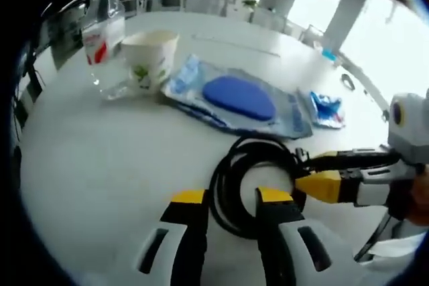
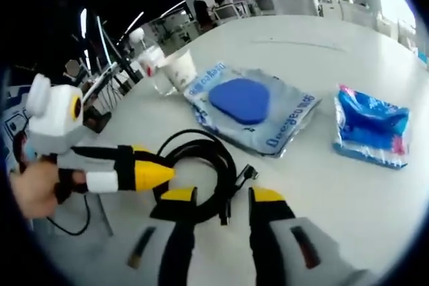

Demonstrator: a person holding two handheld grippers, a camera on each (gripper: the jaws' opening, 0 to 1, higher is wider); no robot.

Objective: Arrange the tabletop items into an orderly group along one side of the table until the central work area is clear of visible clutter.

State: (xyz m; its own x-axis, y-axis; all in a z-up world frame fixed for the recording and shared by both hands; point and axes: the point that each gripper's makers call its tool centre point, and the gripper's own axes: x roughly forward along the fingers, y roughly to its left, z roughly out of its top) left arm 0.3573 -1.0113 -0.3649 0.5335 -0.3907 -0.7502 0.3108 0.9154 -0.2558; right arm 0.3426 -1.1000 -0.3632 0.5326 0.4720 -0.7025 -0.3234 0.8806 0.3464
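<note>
Tabletop items, largest first: table [image 1: 100, 165]; blue pad in clear bag [image 1: 239, 98]; coiled black cable [image 1: 234, 185], centre, uncleared; bottle [image 1: 104, 31]; cup [image 1: 149, 58]; blue packet [image 2: 370, 125]. Left gripper [image 1: 228, 199] jaws spread astride coil; right gripper [image 2: 218, 195] likewise. Next: pinch cable, carry beside cup.

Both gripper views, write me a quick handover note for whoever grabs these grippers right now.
Left gripper: open, jaws straddling the coiled black cable. Right gripper: open, also straddling that cable; neither has gripped it.

Water bottle and paper cup stand close together at the far side. The clear bag with the blue pad lies next to the cup; the small blue packet lies apart from it.

Done: bottle, cup and bag look roughly grouped. Left: cable and packet to join them.
</note>
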